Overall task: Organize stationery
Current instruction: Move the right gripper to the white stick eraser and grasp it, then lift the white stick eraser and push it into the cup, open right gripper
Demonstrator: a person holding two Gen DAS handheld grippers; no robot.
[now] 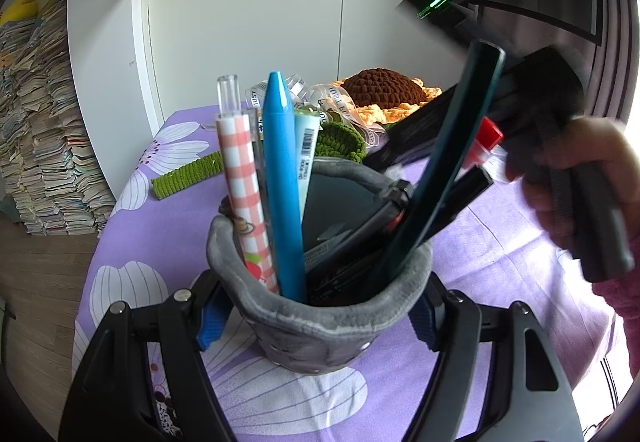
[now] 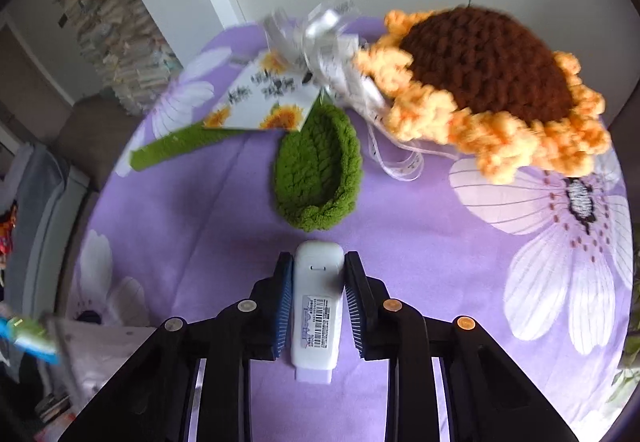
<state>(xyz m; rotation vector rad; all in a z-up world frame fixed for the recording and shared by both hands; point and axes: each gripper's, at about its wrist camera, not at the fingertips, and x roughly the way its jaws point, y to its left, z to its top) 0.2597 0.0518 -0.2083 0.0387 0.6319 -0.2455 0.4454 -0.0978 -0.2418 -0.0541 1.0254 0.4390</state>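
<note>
A grey plush pen holder (image 1: 320,318) stands on the purple flowered tablecloth (image 1: 168,234), and my left gripper (image 1: 320,322) is shut on its sides, with the blue pads (image 1: 214,322) pressing in. Inside lean a pink checked pen (image 1: 244,178), a blue pen (image 1: 282,182), a pale pen with a barcode (image 1: 306,146), a dark teal stick (image 1: 452,158) and a red-capped pen (image 1: 486,140). In the right wrist view, a white plastic stick with a barcode label (image 2: 318,318) lies on the cloth between the fingers of my right gripper (image 2: 319,274), whose pads touch both its sides.
A crocheted sunflower (image 2: 488,82) with a green leaf (image 2: 318,178), white ribbons (image 2: 320,38) and a sunflower card (image 2: 264,98) lies just beyond the white stick. A person's hand (image 1: 568,170) in a pink sleeve holds the right gripper. Stacked books (image 1: 44,130) stand past the table's left edge.
</note>
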